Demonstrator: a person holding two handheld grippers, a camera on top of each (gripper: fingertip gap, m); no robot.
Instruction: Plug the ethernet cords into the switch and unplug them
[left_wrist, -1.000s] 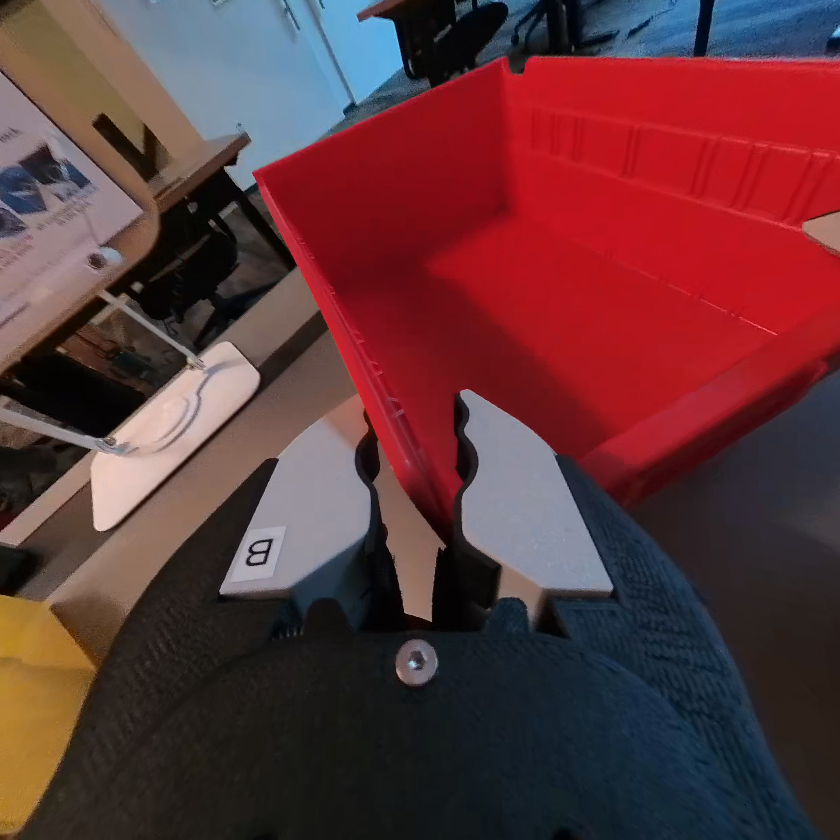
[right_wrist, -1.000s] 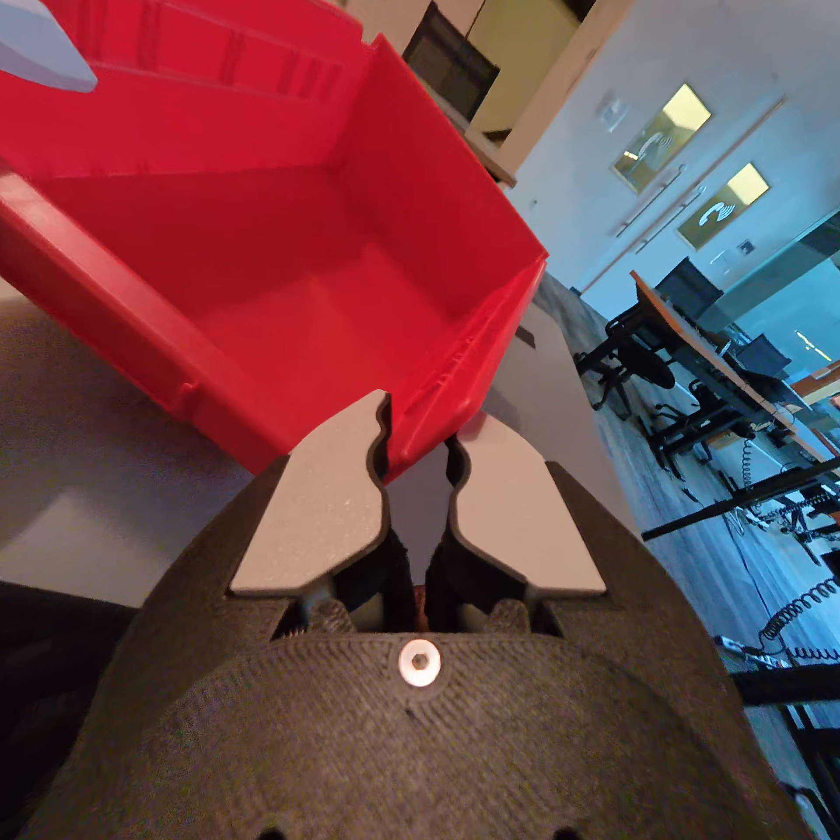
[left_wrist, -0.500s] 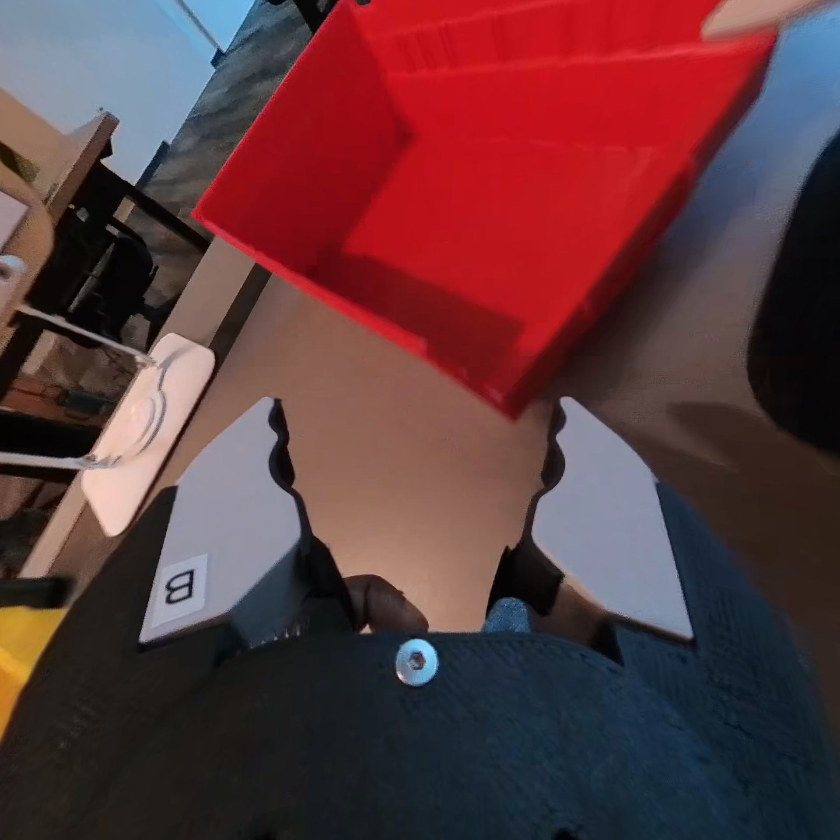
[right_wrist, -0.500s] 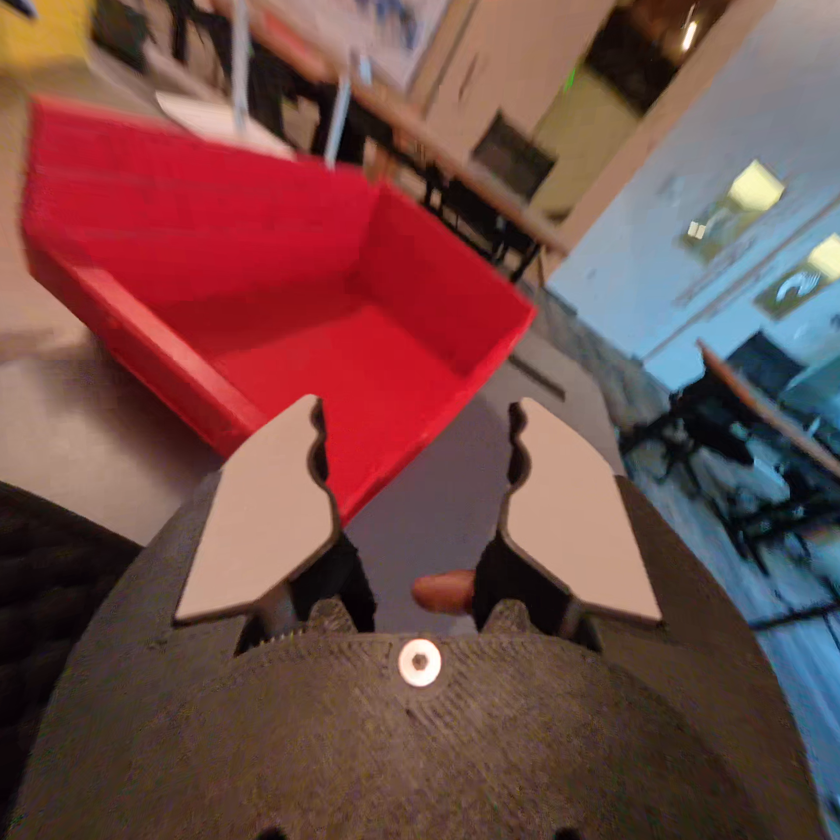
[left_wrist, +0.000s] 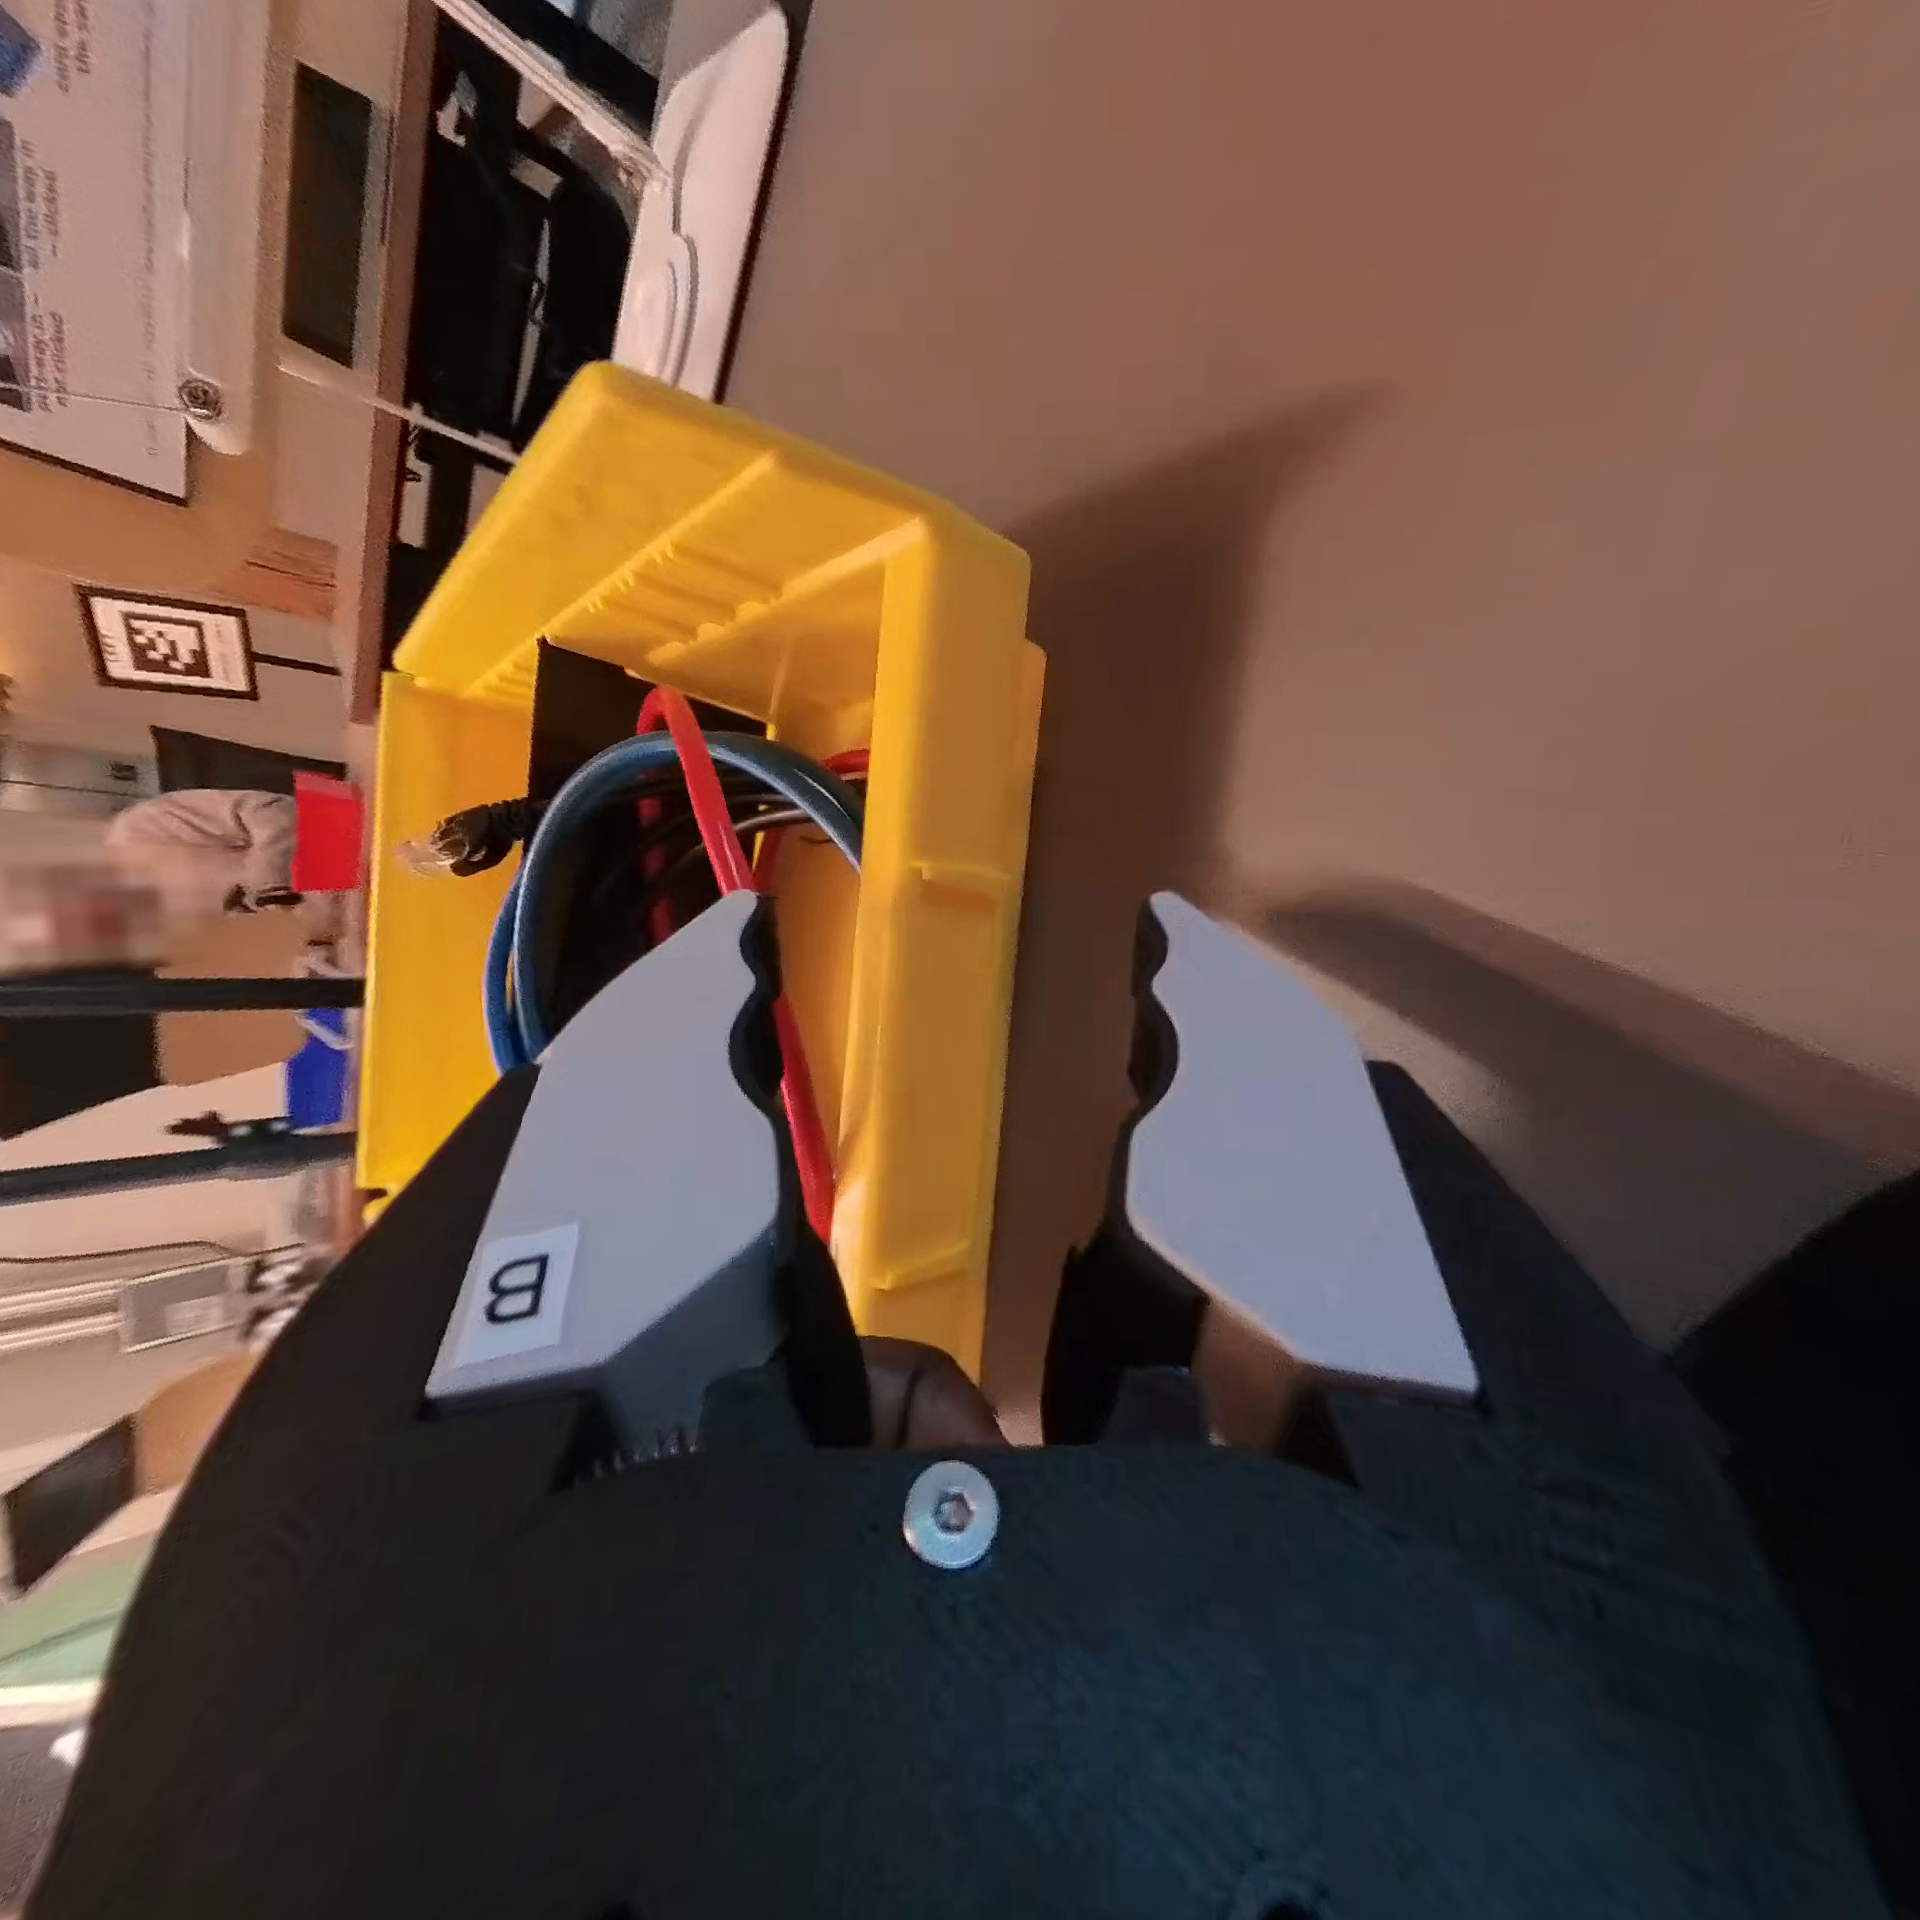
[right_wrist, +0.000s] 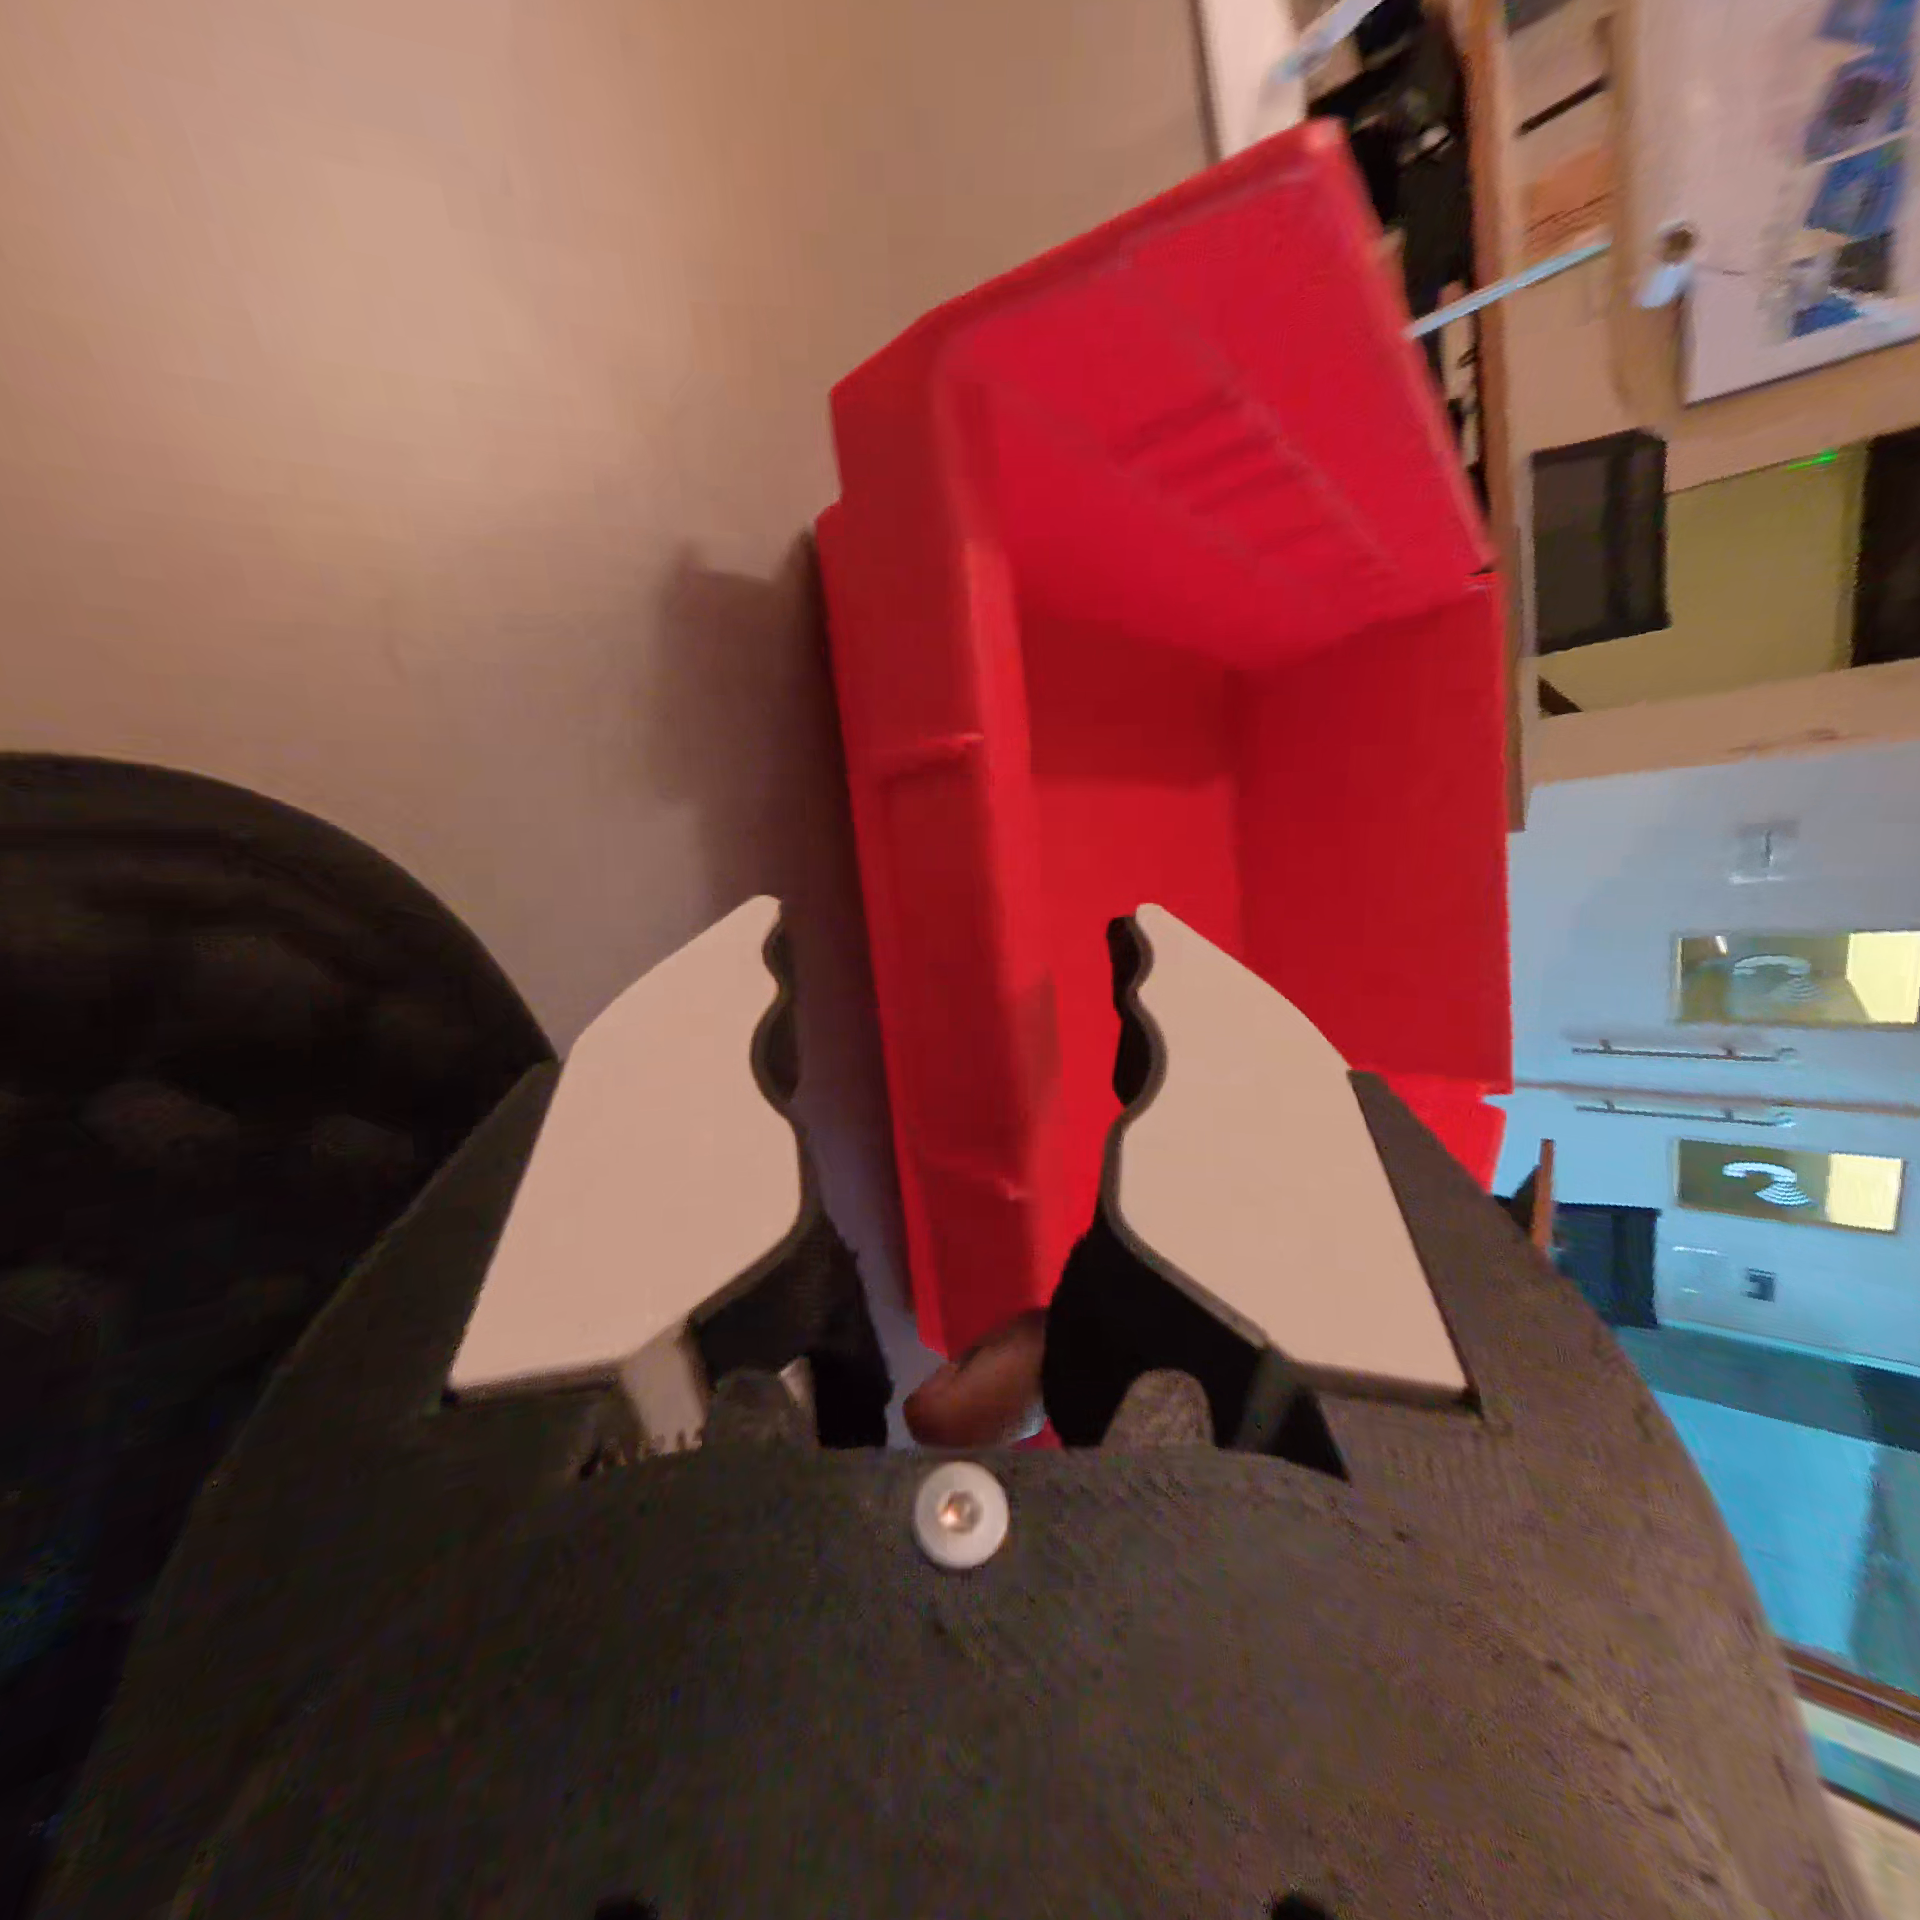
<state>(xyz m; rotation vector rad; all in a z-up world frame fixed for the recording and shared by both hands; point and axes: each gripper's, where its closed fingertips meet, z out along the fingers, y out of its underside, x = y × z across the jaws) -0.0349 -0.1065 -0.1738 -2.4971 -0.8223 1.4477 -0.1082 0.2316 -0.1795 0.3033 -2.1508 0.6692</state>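
Observation:
A yellow bin stands on the tan table in the left wrist view. It holds tangled ethernet cords: red, blue and black. One black cord's clear plug sticks out over the bin's rim. A dark box lies behind the cords; I cannot tell if it is the switch. My left gripper is open and empty, just short of the bin. My right gripper is open and empty; the empty red bin's near wall shows between its fingers, not gripped.
The left gripper's black body fills the left of the right wrist view. A white lamp base sits at the table's far edge. Desks, posters and a wall marker stand beyond the table. The tips of one gripper are about 35 cm away from the tips of the other.
Both grippers were shut on the red bin's walls, then opened and drew back. The left gripper has since swung over to the yellow bin; both views have rolled sideways.

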